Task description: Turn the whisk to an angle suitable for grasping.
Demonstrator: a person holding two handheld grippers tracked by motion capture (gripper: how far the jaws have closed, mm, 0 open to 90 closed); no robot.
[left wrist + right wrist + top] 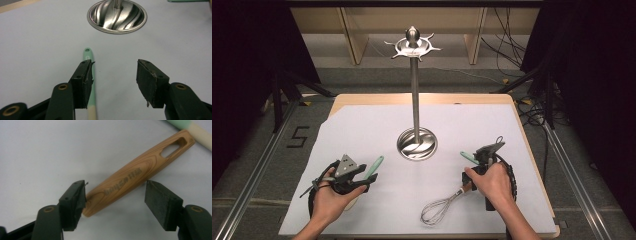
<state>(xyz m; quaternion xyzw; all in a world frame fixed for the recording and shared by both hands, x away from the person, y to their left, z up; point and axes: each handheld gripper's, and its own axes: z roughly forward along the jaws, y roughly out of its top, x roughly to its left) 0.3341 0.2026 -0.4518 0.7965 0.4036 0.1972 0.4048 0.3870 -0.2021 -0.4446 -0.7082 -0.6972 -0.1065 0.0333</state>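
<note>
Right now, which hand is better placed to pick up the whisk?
Right. The right tool stands open with the whisk's wooden handle lying between its jaws. The left tool sits across the table beside a green-handled utensil, away from the whisk.

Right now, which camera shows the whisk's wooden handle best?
The right gripper view: the wooden handle lies close up between the open right claw, grain, lettering and hanging hole plain. The high view shows the whisk small, handle mostly behind the hand.

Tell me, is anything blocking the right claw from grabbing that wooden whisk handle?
Nothing visible. The right claw stands open with the wooden handle of the whisk lying between its jaws on the white sheet; only bare sheet lies around it.
</note>
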